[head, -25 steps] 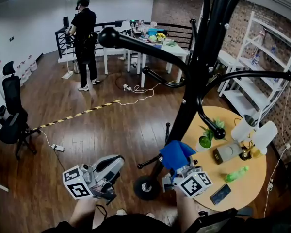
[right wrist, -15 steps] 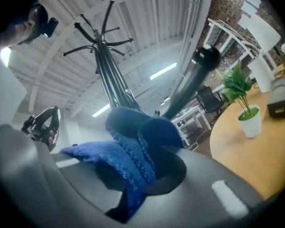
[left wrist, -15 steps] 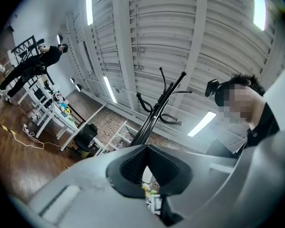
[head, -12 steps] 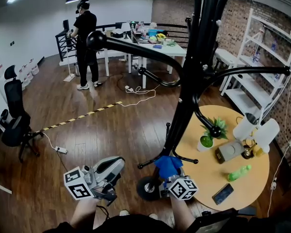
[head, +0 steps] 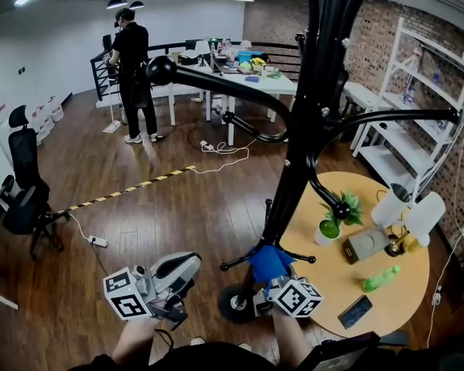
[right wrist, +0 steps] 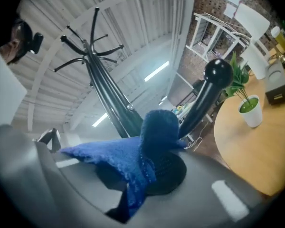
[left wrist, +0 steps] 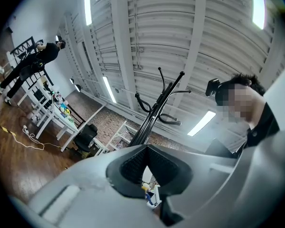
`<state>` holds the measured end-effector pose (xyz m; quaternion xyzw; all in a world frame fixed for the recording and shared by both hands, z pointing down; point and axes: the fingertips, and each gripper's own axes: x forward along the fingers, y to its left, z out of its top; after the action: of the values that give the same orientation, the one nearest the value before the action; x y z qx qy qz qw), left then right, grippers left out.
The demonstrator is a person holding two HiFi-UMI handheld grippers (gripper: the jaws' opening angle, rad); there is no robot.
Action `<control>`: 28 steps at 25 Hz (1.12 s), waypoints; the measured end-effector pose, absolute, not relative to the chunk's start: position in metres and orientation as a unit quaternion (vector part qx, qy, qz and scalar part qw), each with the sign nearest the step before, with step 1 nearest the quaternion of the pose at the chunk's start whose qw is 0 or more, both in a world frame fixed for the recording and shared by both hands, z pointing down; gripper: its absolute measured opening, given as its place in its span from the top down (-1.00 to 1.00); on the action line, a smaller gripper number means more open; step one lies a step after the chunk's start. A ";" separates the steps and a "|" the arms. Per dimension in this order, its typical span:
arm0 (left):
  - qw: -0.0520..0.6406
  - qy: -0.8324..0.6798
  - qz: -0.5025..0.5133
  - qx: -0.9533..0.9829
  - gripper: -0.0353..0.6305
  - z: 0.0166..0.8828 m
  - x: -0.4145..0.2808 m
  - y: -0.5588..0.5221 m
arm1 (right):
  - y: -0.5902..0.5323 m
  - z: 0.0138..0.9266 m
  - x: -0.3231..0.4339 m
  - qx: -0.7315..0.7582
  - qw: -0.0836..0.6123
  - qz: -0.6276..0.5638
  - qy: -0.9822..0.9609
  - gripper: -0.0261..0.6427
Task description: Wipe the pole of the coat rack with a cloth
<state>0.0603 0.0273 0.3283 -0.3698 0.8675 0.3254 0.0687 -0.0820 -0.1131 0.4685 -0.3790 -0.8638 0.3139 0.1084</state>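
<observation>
Low on the coat rack, the right gripper (head: pixel 272 286) has its jaws clenched on a blue cloth (head: pixel 269 261), which bunches out of the jaws and presses against the black pole (head: pixel 298 168) just above the round base (head: pixel 233 303). To its left and apart from the rack, the left gripper (head: pixel 184 270) hangs over the wooden floor (head: pixel 139 215) with its jaws closed tip to tip on nothing. A round wooden table (head: pixel 332 284) stands just right of the rack, and a person (head: pixel 134 68) stands far off at the left.
</observation>
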 end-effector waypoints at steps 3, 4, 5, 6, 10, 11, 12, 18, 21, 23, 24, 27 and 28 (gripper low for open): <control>0.072 0.866 0.327 -0.371 0.88 0.328 0.059 0.028 | -0.110 0.430 -0.078 -0.391 0.067 0.322 -0.860 0.85; 0.073 0.866 0.327 -0.371 0.89 0.328 0.059 0.029 | -0.109 0.412 -0.078 -0.396 0.046 0.322 -0.859 0.85; 0.075 0.866 0.327 -0.370 0.89 0.328 0.059 0.030 | -0.109 0.393 -0.077 -0.402 0.024 0.324 -0.856 0.85; 0.078 0.866 0.328 -0.369 0.89 0.328 0.060 0.032 | -0.109 0.373 -0.077 -0.407 0.004 0.325 -0.854 0.85; 0.092 0.865 0.334 -0.363 0.89 0.327 0.061 0.039 | -0.109 0.298 -0.079 -0.422 -0.053 0.309 -0.851 0.85; 0.095 0.865 0.334 -0.361 0.89 0.327 0.061 0.041 | -0.109 0.282 -0.079 -0.424 -0.064 0.305 -0.850 0.85; 0.099 0.865 0.335 -0.360 0.89 0.327 0.062 0.043 | -0.108 0.266 -0.079 -0.426 -0.075 0.304 -0.849 0.85; 0.118 0.863 0.341 -0.353 0.89 0.323 0.065 0.057 | -0.110 0.185 -0.075 -0.431 -0.130 0.293 -0.843 0.85; 0.125 0.862 0.344 -0.350 0.88 0.322 0.069 0.065 | -0.107 0.160 -0.073 -0.431 -0.139 0.282 -0.846 0.85; 0.125 0.862 0.345 -0.350 0.89 0.323 0.069 0.067 | -0.107 0.161 -0.072 -0.430 -0.139 0.280 -0.847 0.85; 0.123 0.862 0.345 -0.350 0.89 0.324 0.070 0.067 | -0.107 0.163 -0.071 -0.429 -0.139 0.285 -0.846 0.85; 0.120 0.862 0.344 -0.351 0.89 0.324 0.069 0.065 | -0.109 0.178 -0.072 -0.427 -0.118 0.298 -0.845 0.85; 0.119 0.863 0.344 -0.351 0.88 0.325 0.069 0.064 | -0.110 0.185 -0.073 -0.427 -0.108 0.302 -0.845 0.85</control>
<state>0.0689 0.0640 0.3245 -0.3514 0.8627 0.3436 0.1191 -0.0731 -0.1098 0.1851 -0.4271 -0.8454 0.3019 -0.1081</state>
